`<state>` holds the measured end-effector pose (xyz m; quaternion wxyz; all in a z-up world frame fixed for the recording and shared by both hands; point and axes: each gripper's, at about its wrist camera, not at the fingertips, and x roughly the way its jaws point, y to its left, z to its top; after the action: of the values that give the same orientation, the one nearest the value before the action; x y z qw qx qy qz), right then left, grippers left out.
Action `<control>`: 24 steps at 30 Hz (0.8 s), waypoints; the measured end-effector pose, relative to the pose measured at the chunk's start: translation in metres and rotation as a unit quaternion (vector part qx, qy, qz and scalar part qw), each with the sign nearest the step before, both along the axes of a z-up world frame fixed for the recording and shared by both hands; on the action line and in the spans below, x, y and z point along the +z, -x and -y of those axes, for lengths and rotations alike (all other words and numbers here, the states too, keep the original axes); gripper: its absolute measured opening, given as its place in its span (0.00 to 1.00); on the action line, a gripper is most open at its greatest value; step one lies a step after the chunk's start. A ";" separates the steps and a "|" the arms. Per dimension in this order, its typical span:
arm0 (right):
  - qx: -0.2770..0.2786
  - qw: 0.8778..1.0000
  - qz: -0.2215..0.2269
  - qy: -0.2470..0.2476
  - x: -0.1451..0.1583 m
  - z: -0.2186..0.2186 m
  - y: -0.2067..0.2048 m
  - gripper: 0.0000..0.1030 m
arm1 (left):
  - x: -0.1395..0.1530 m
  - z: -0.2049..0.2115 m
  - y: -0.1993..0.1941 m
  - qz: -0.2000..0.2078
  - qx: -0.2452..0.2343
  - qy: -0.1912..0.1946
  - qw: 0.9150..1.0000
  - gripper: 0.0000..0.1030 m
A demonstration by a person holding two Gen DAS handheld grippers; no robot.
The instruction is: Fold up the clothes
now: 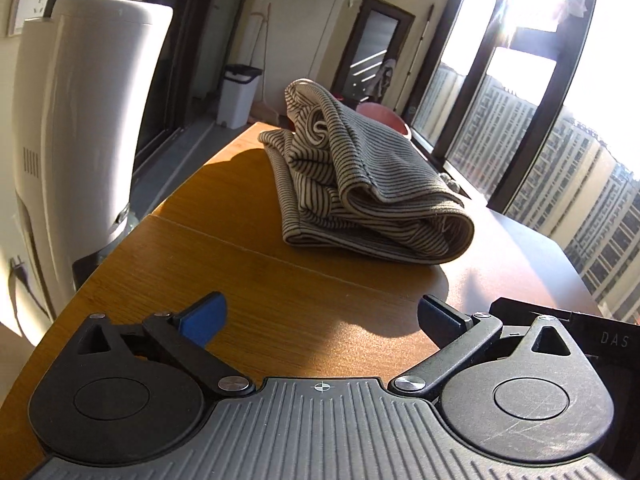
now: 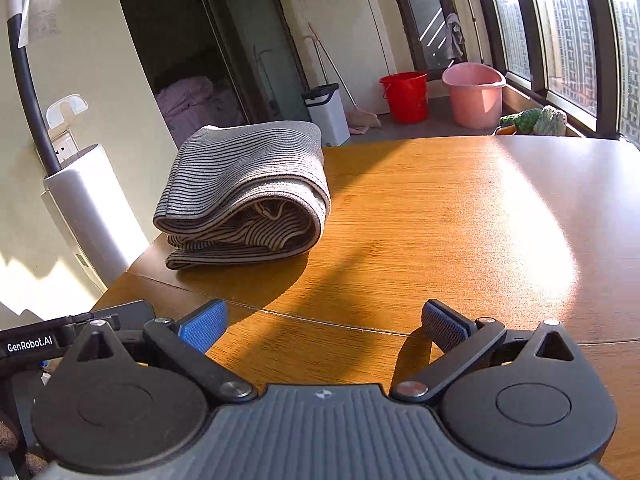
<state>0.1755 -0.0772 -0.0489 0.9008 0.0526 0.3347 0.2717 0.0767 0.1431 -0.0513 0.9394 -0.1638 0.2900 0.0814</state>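
Observation:
A beige and black striped garment (image 1: 360,176) lies folded in a thick bundle on the wooden table (image 1: 224,272). In the right wrist view the same garment (image 2: 248,188) sits at the table's left side, its rolled fold facing me. My left gripper (image 1: 320,320) hovers open over bare wood, well short of the garment, nothing between its blue pads. My right gripper (image 2: 324,328) is open too, low over the table (image 2: 440,220), with the garment ahead and to the left. Neither gripper touches the cloth.
A tall white appliance (image 1: 80,120) stands off the table's left edge. On the floor beyond are a white bin (image 2: 326,114), a red bucket (image 2: 404,96) and a pink bucket (image 2: 474,94). Big windows (image 1: 540,120) run along the right. The other gripper's black body (image 1: 592,332) shows at right.

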 end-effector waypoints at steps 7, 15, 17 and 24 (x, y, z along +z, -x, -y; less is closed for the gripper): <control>-0.026 0.998 0.012 0.060 -0.002 -0.001 0.015 1.00 | -0.001 0.022 0.002 -0.049 0.017 -0.073 0.996 1.00; -0.019 0.996 0.021 0.086 -0.006 0.005 0.016 1.00 | -0.003 0.035 -0.002 -0.079 0.014 -0.115 0.990 1.00; -0.020 0.997 0.020 0.072 -0.006 0.009 0.016 1.00 | -0.002 0.036 -0.002 -0.078 0.016 -0.116 0.990 1.00; -0.013 0.996 0.021 0.091 -0.006 0.003 0.016 1.00 | 0.000 0.037 -0.003 -0.078 0.021 -0.117 0.990 1.00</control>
<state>0.1596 -0.0806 -0.0548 0.9121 -0.0305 0.3382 0.2295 0.0796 0.1062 -0.0517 0.9246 -0.0515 0.3476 0.1473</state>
